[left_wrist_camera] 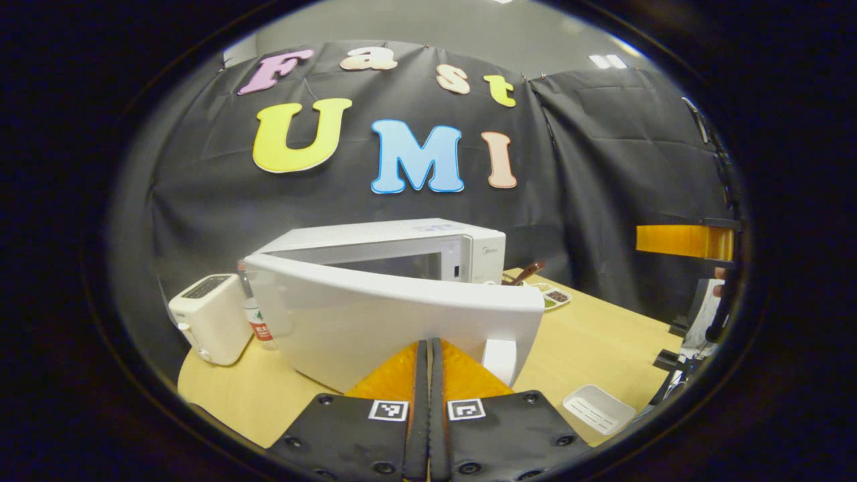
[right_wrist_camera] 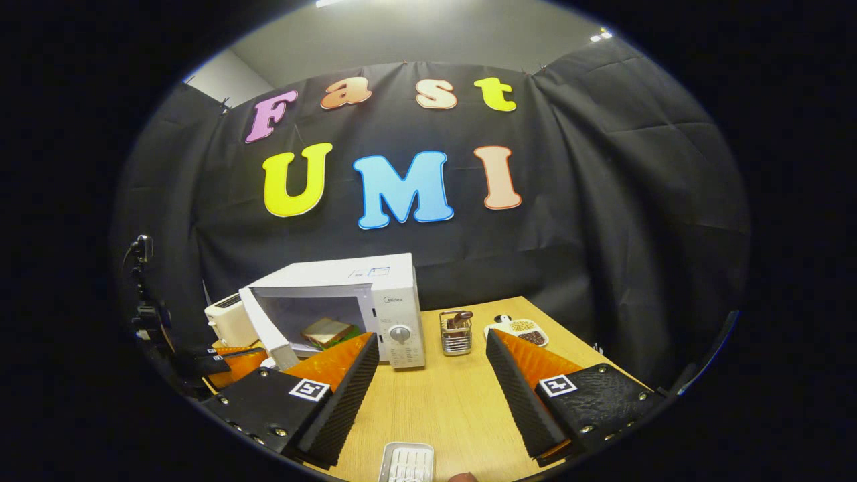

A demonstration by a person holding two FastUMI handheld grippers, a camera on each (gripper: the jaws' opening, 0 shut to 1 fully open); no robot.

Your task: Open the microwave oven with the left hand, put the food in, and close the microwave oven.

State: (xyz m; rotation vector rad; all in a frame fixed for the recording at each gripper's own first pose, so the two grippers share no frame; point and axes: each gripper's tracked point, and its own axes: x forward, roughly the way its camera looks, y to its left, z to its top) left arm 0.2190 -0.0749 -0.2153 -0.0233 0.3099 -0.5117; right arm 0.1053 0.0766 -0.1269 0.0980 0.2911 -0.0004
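The microwave (right_wrist_camera: 348, 304) stands on the table (right_wrist_camera: 455, 395) with its door (left_wrist_camera: 402, 328) swung open. The sandwich (right_wrist_camera: 326, 331) lies inside it. Before the door, the left gripper (left_wrist_camera: 428, 375) is clenched on nothing; the right gripper (right_wrist_camera: 428, 381), in front of the microwave, gapes wide.

The right gripper (right_wrist_camera: 428, 381) is hovering spread wide before the white boxy microwave oven (right_wrist_camera: 375, 294), whose door is standing open on a toasted sandwich (right_wrist_camera: 326, 331).

Ceiling lights glare at the top, the booth reads dim but sharp, and fisheye distortion bends every edge.
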